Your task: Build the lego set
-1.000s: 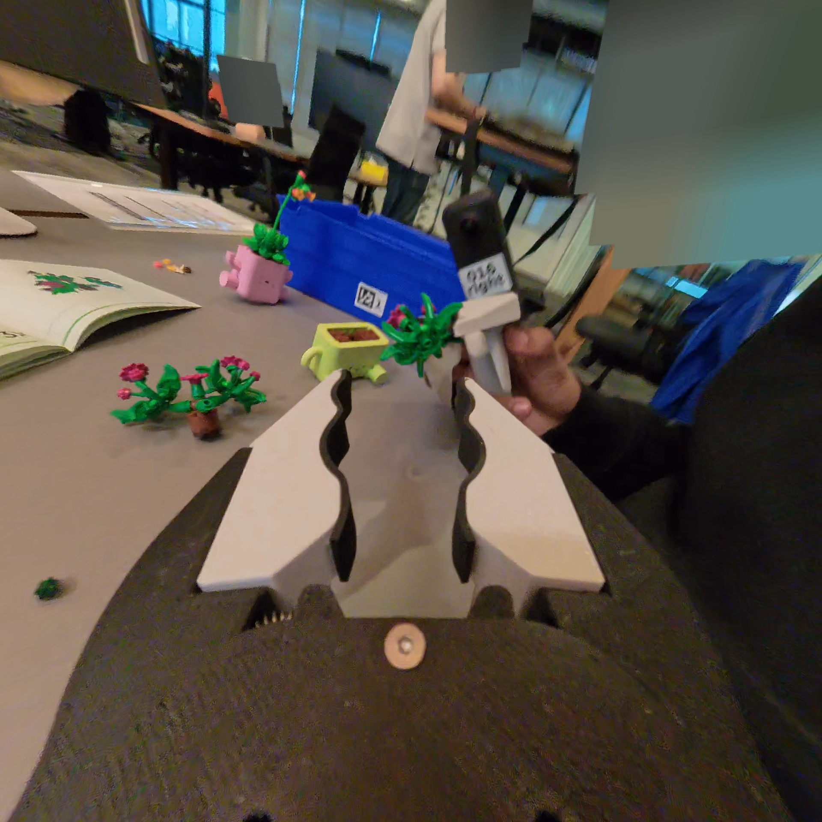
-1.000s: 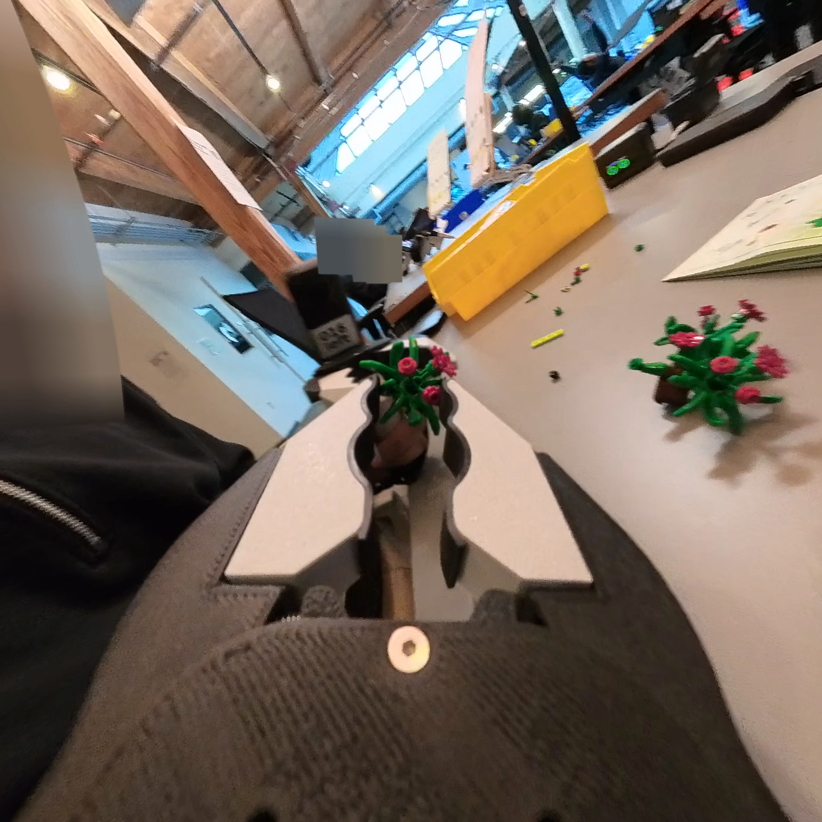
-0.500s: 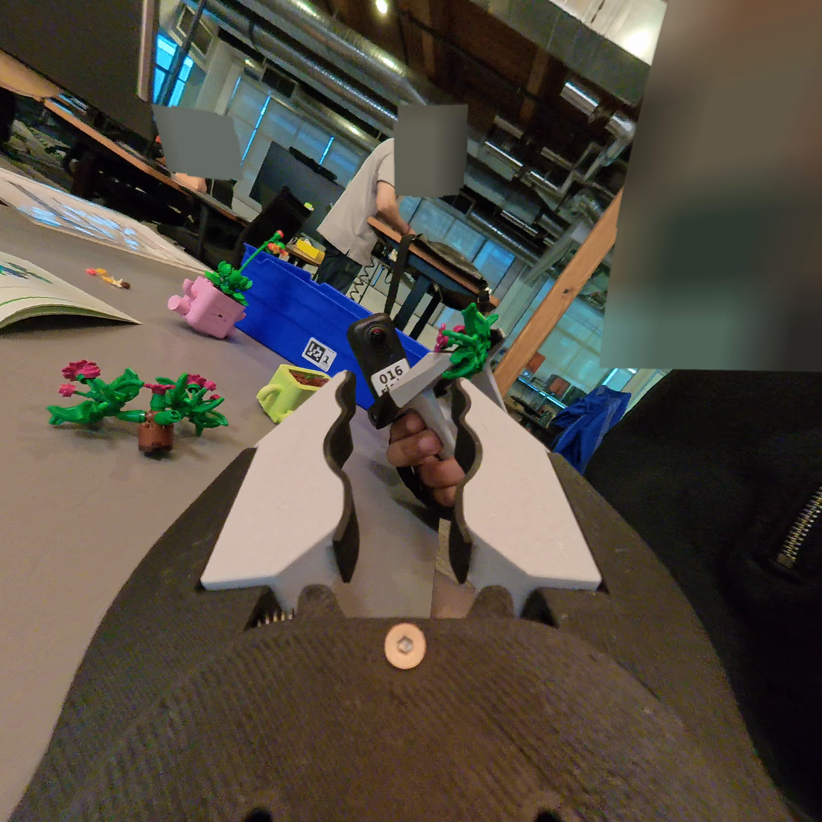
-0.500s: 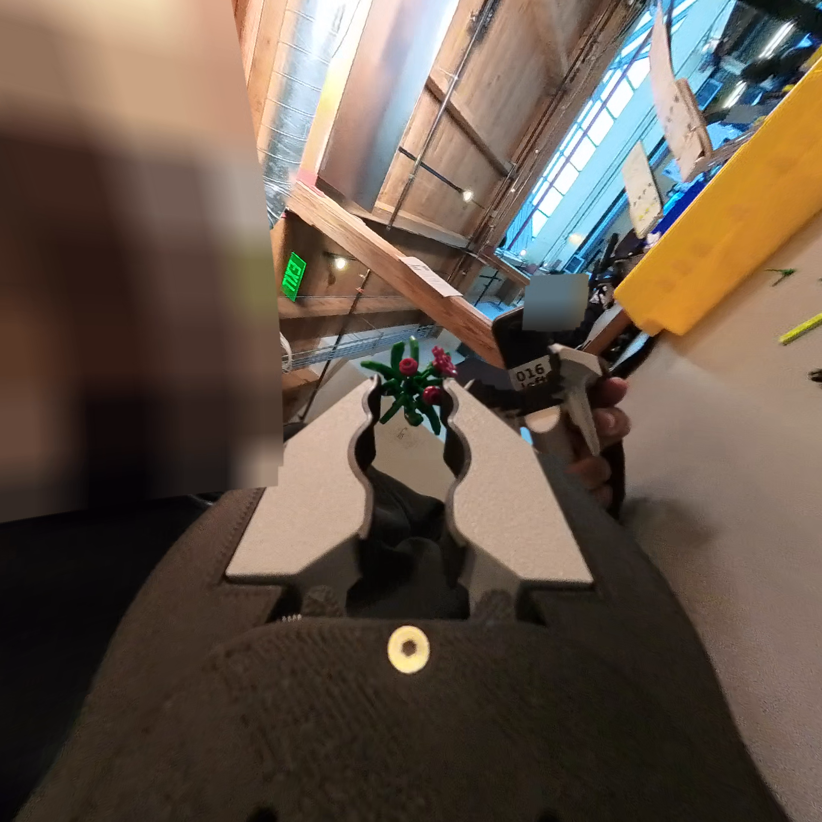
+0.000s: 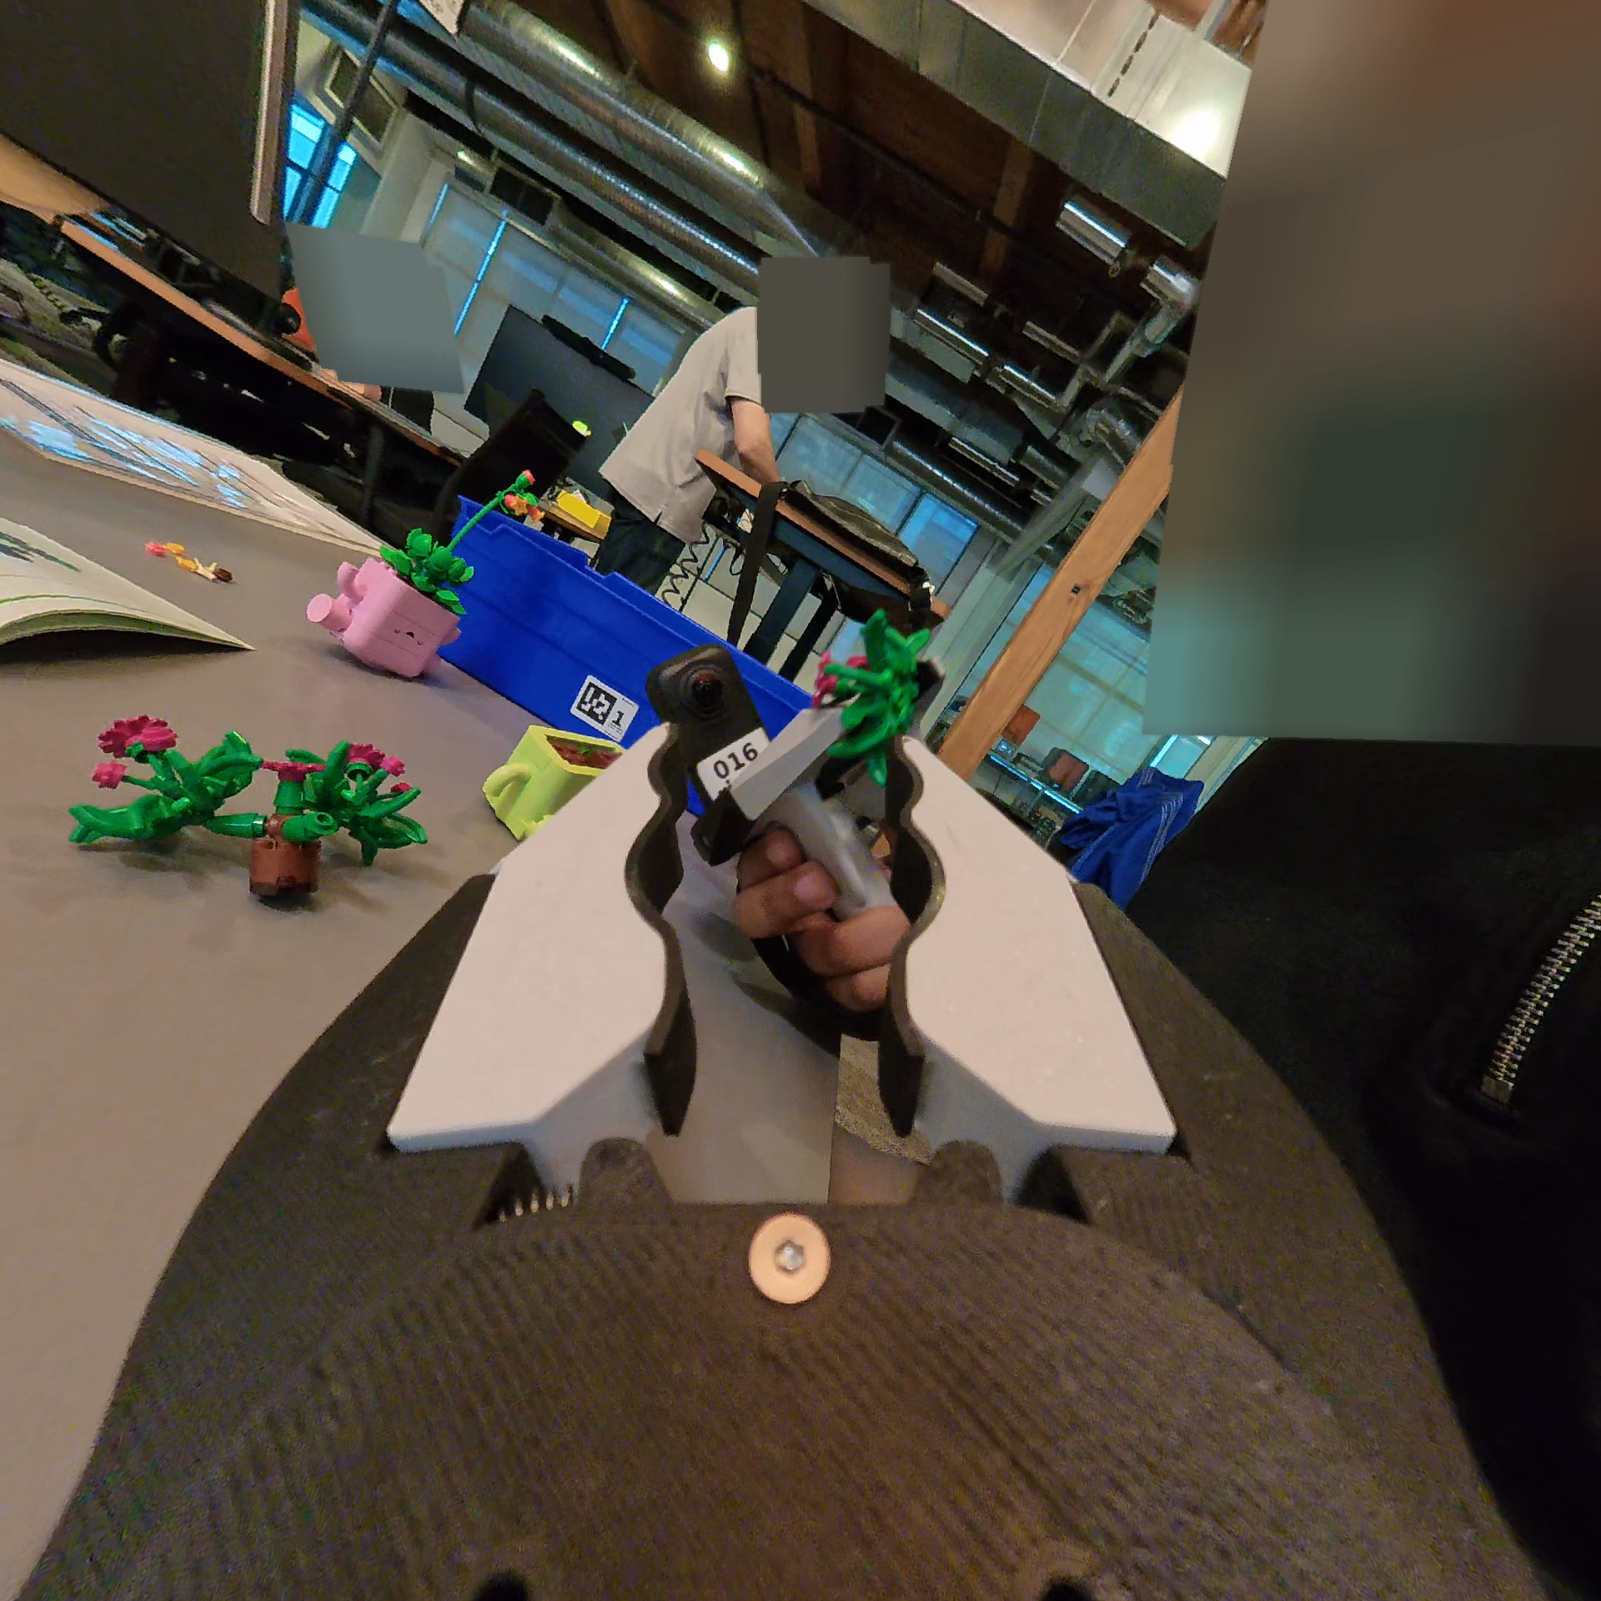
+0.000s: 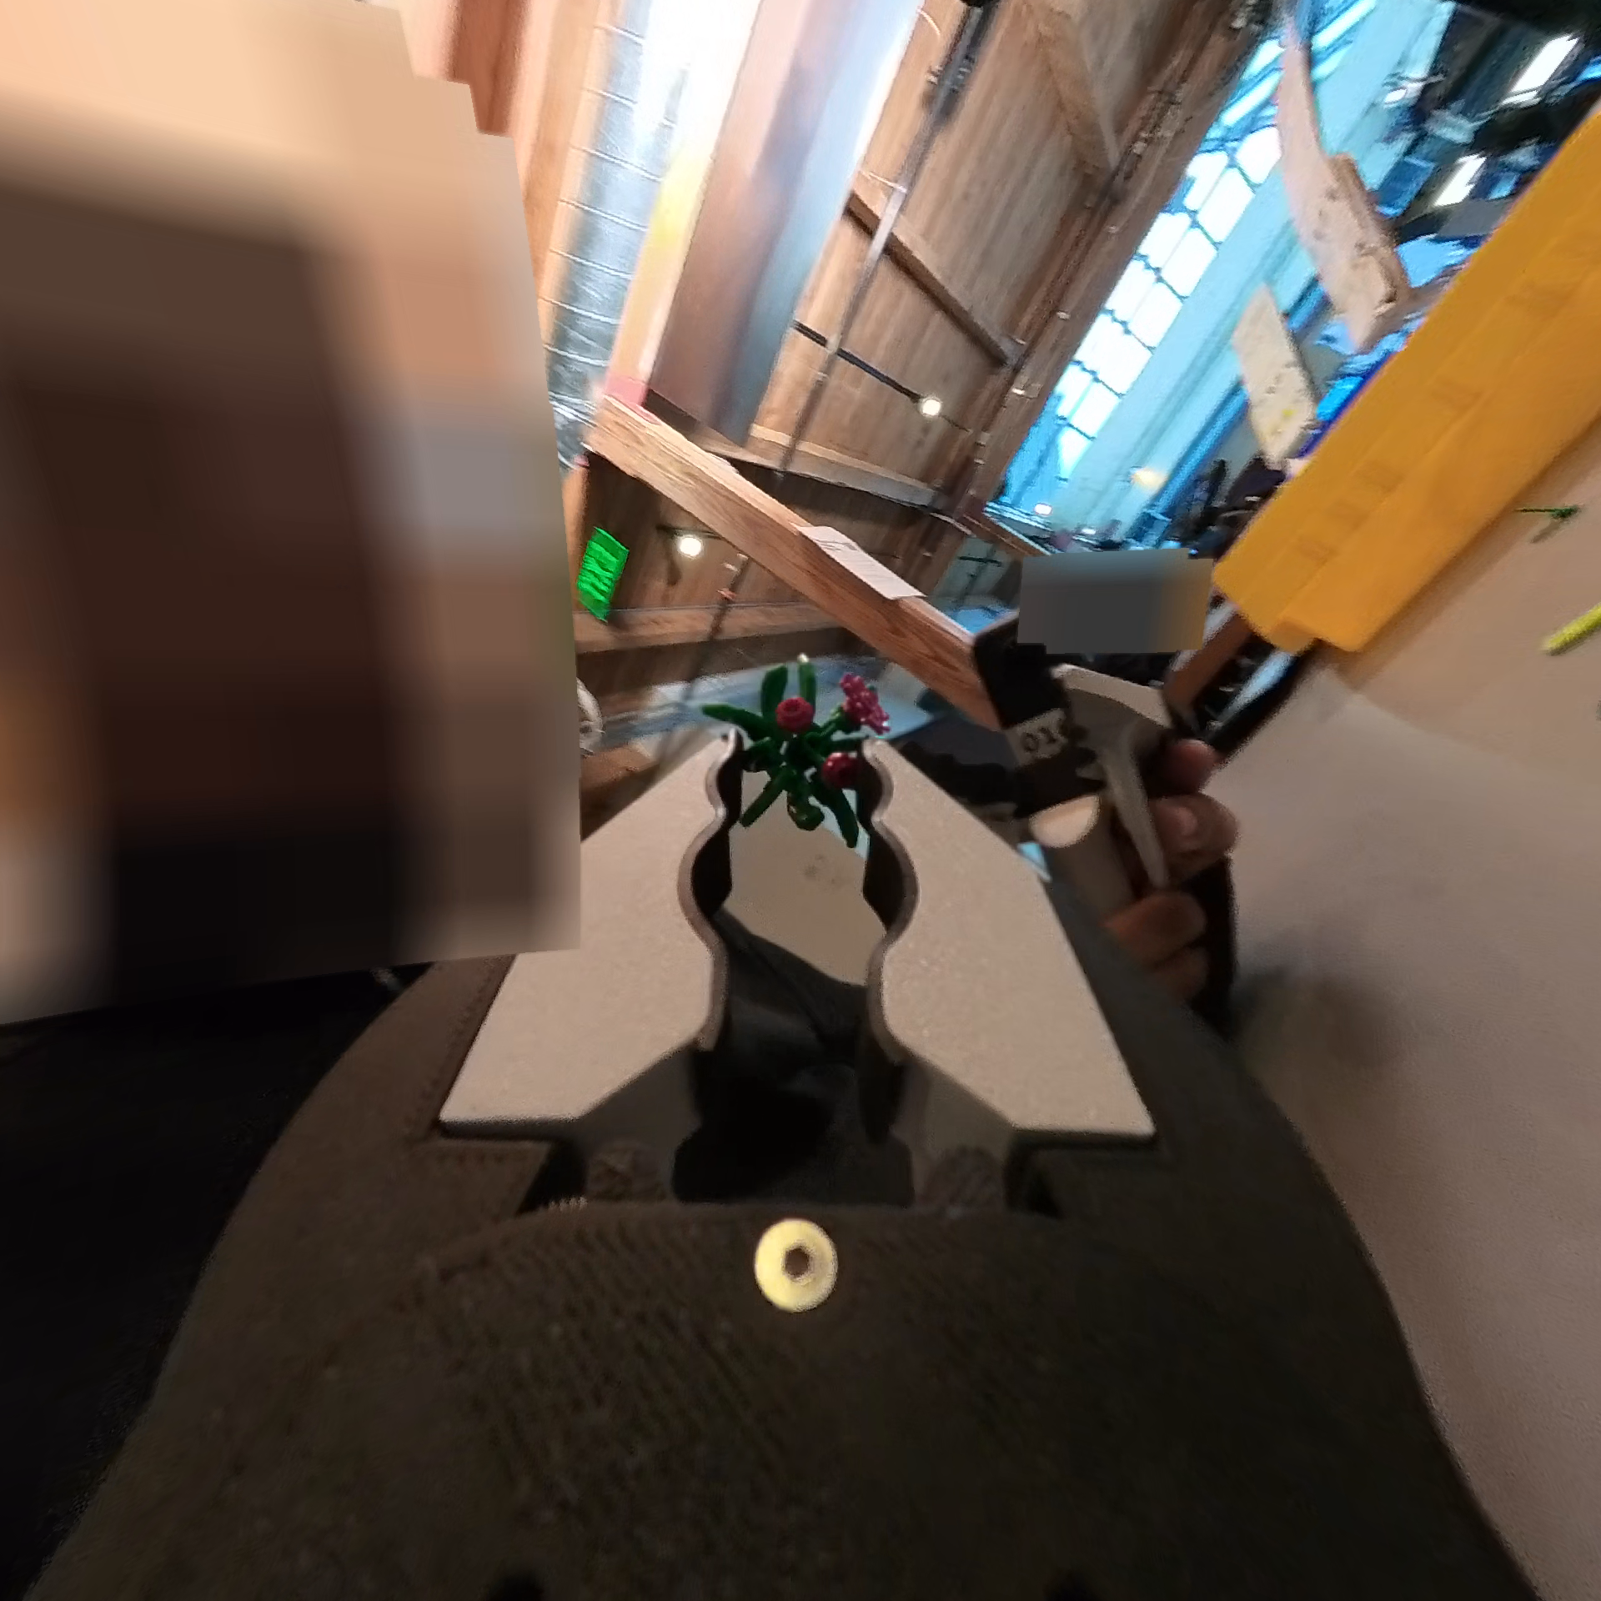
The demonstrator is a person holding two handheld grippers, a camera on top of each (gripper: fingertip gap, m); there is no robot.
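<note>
My right gripper is shut on a small green lego sprig with pink flowers, held up in the air. The sprig also shows in the left wrist view, just beyond my left gripper's right fingertip. My left gripper is open and empty, low over the grey table. On the table stand a lime-green lego pot, a pink pot with a green plant, and a flowering plant on a brown base.
A blue bin stands behind the pots and an open booklet lies at the far left. A yellow bin sits at the right of the right wrist view. A person stands at a far desk. Less than 4 cm separates the two grippers' tips. The lime-green lego pot is about equally far from each gripper, around 15 cm.
Both grippers have tilted upward. The right gripper has lifted the sprig off the table and now sits straight ahead of the left gripper's open fingers.
</note>
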